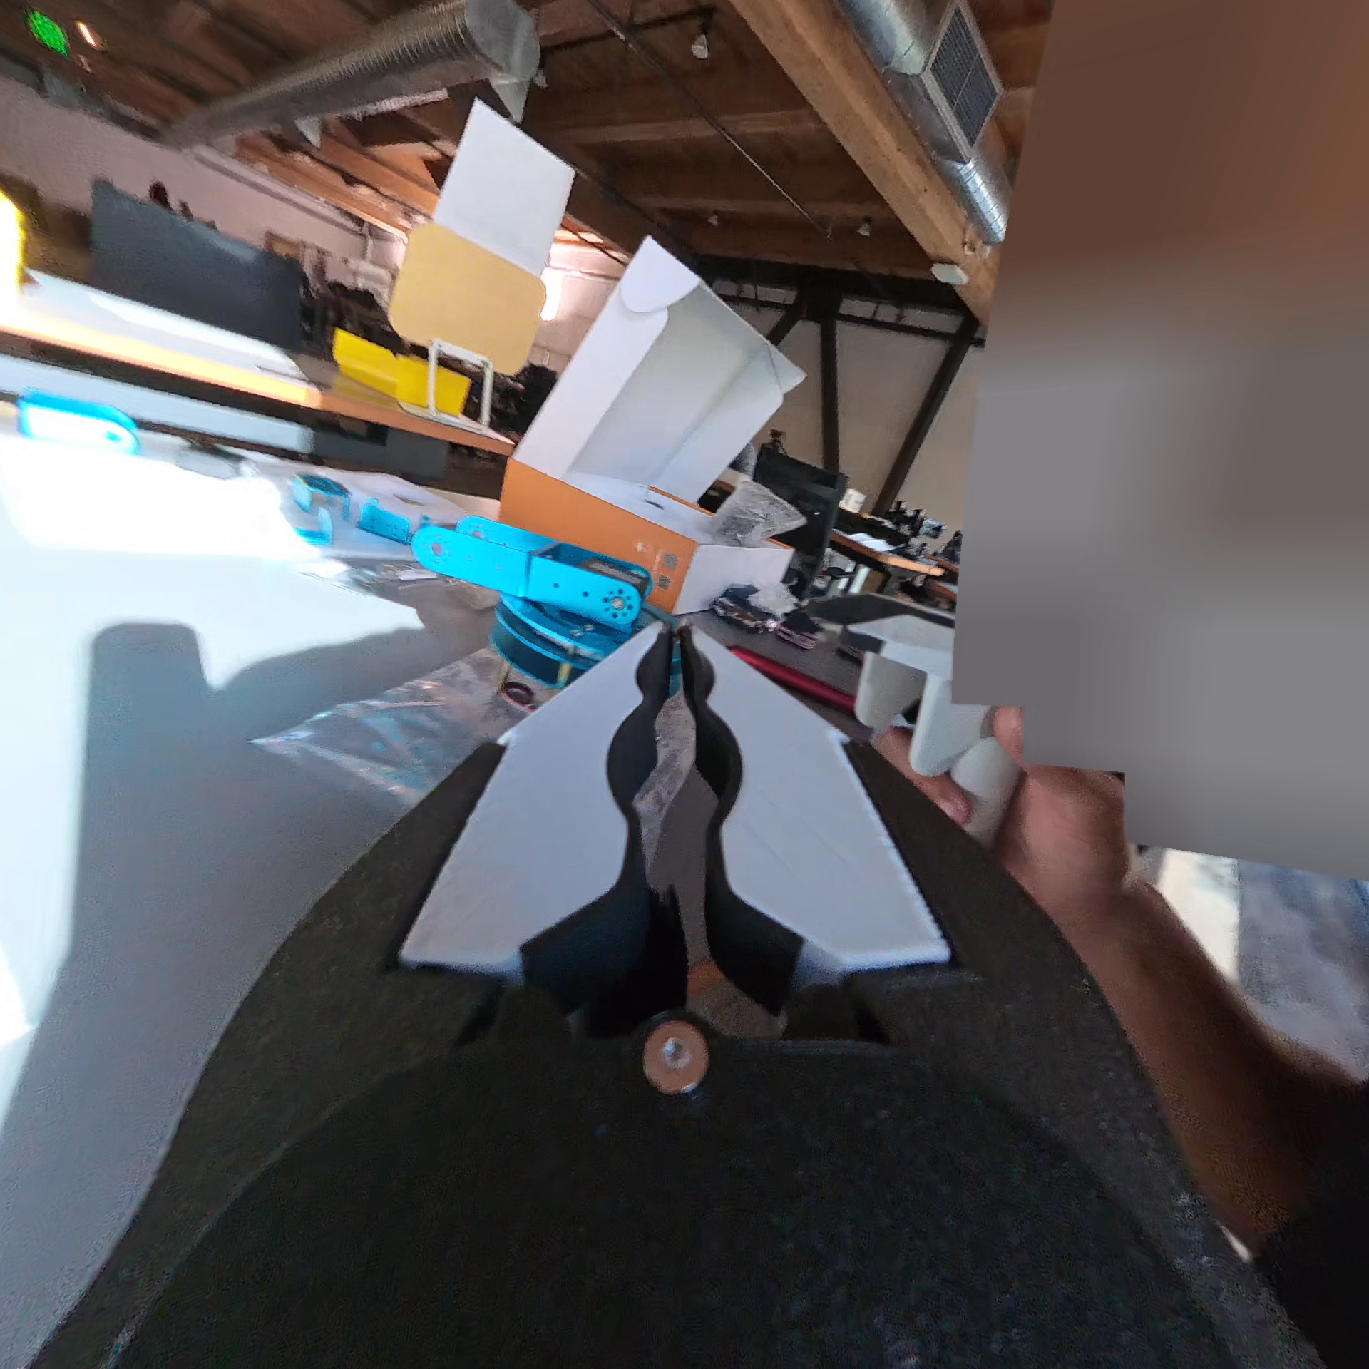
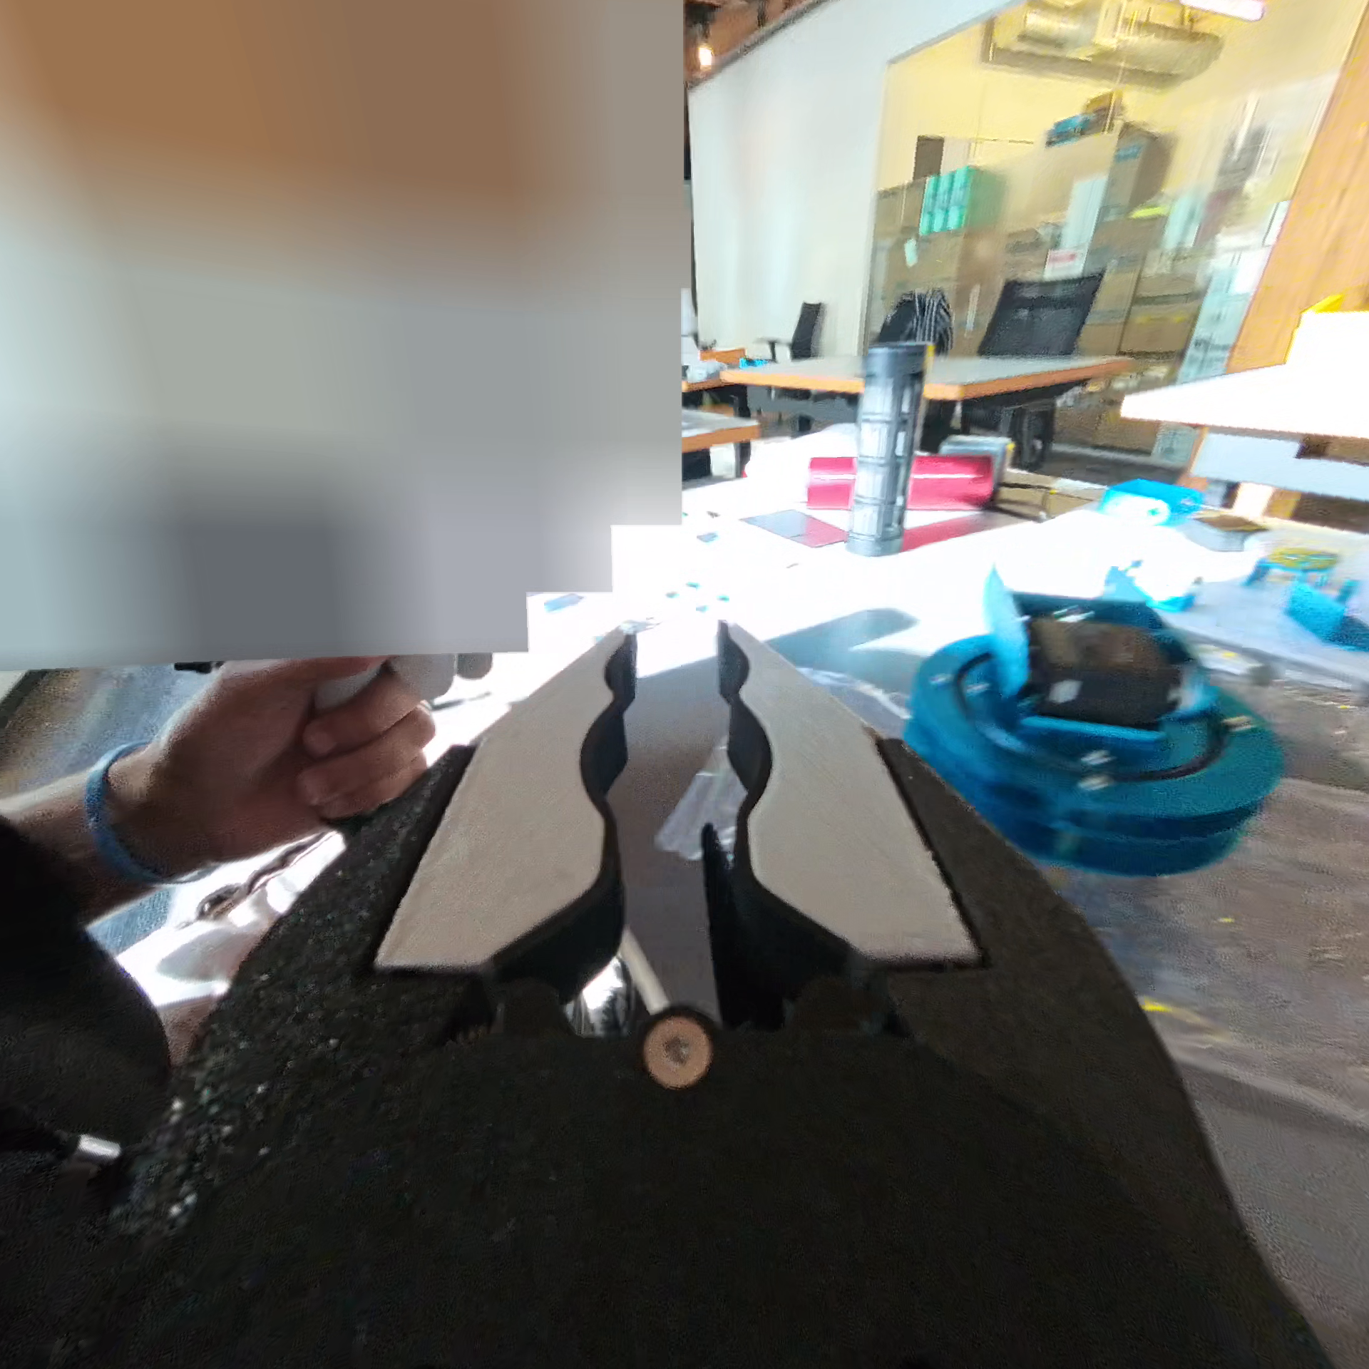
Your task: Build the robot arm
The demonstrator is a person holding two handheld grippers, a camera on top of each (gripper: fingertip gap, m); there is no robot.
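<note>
My left gripper (image 1: 671, 634) is shut, its tips right in front of the rim of a round blue robot base (image 1: 530, 648). I cannot tell whether they pinch the rim. A blue bracket arm (image 1: 533, 570) lies across the top of the base. My right gripper (image 2: 678, 638) is open and empty, over the white table (image 2: 815, 615). In the right wrist view the round blue base (image 2: 1096, 770), with a dark servo in it, sits just right of the fingers. Each view shows the other hand on a white handle (image 1: 918, 696).
An open orange and white box (image 1: 644, 548) stands behind the base. Loose blue parts (image 1: 355, 511) and clear plastic bags (image 1: 415, 711) lie on the table. A grey upright cylinder (image 2: 885, 452) and a red box (image 2: 944, 481) stand farther off. Other desks and chairs lie beyond.
</note>
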